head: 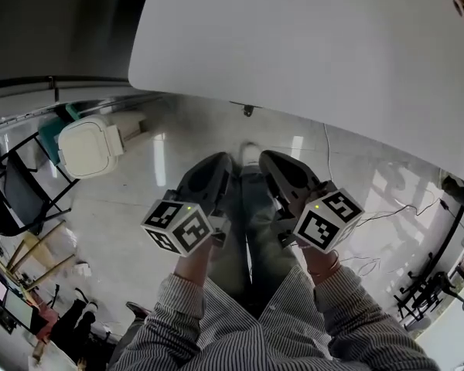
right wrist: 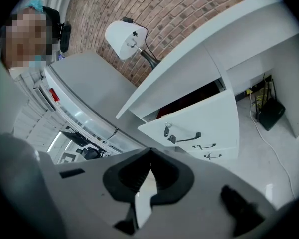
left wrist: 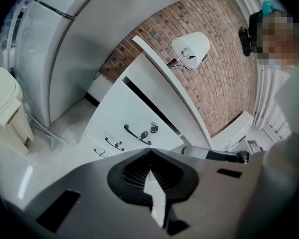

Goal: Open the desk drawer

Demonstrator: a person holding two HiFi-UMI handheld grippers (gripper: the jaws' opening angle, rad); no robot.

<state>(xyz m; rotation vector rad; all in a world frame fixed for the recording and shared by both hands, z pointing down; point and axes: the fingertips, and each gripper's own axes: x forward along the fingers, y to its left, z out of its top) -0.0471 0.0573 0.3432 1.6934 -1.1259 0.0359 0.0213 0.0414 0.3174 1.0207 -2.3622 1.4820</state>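
Left gripper (left wrist: 149, 151) and right gripper (right wrist: 149, 152) are both clenched on nothing, well short of the desk (right wrist: 189, 59). Under its top, the top drawer (right wrist: 204, 116) looks slightly ajar. One gripper should spread its jaws, square up to the bar handle (right wrist: 189, 138), then pull straight out.

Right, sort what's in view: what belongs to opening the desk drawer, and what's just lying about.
Job: top drawer, already ajar; its handle; left gripper and right gripper, both shut, empty.
Lying about: lamp; white bin; black chair.
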